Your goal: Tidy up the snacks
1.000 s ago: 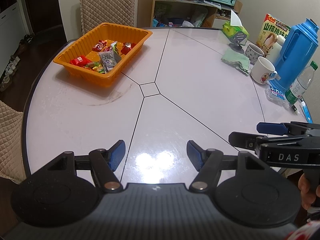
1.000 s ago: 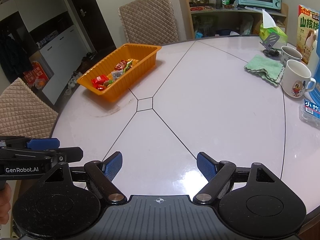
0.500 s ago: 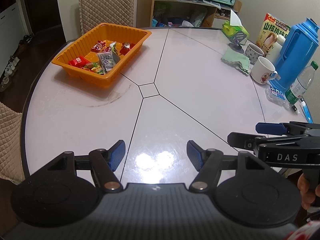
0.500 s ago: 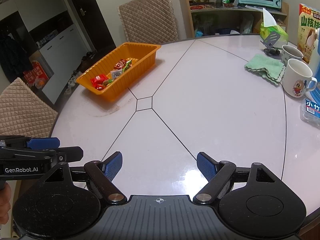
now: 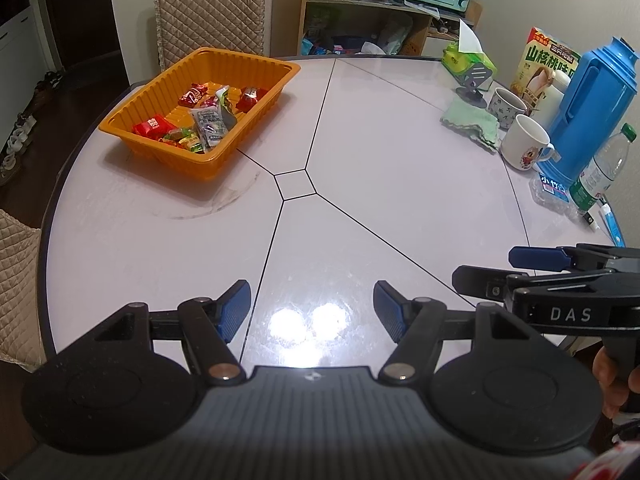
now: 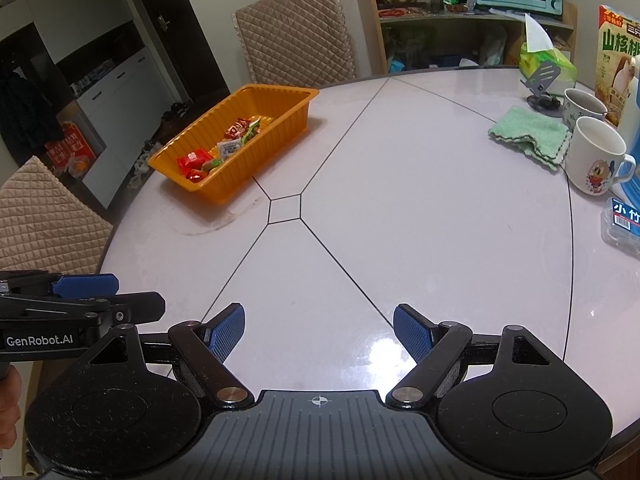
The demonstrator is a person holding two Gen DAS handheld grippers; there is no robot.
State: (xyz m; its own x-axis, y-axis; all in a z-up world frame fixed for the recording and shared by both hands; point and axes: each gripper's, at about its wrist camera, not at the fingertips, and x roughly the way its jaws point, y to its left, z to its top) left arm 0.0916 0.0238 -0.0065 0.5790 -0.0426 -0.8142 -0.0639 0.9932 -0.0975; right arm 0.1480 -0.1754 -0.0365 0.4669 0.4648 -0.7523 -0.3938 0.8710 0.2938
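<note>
Snacks [image 5: 202, 118] sit heaped in the orange tray [image 5: 256, 116] at the far left of the round table [image 5: 380, 184], and from the left wrist view the left gripper [image 5: 312, 309] hangs low over the near edge with its blue pads spread wide and nothing between them. The tray lies well ahead and off to its left, past the small square where the table seams meet; I'd guess the gripper is held back here because nothing loose is left on the bare tabletop. The right gripper [image 5: 520, 268] shows at that view's right edge, side-on, gripped by a hand low at the frame's corner. From the right wrist view, the right gripper [image 6: 319, 330] is likewise spread apart and empty above the near rim, and the orange tray [image 6: 260, 152] with its wrapped snacks [image 6: 222, 146] lies far forward and to the left, well apart from the fingers. Mugs, a green cloth [image 6: 528, 136] and a blue flask stand at the right, away from the tray, seemingly not part of the sorting. The job looks about finished.
</note>
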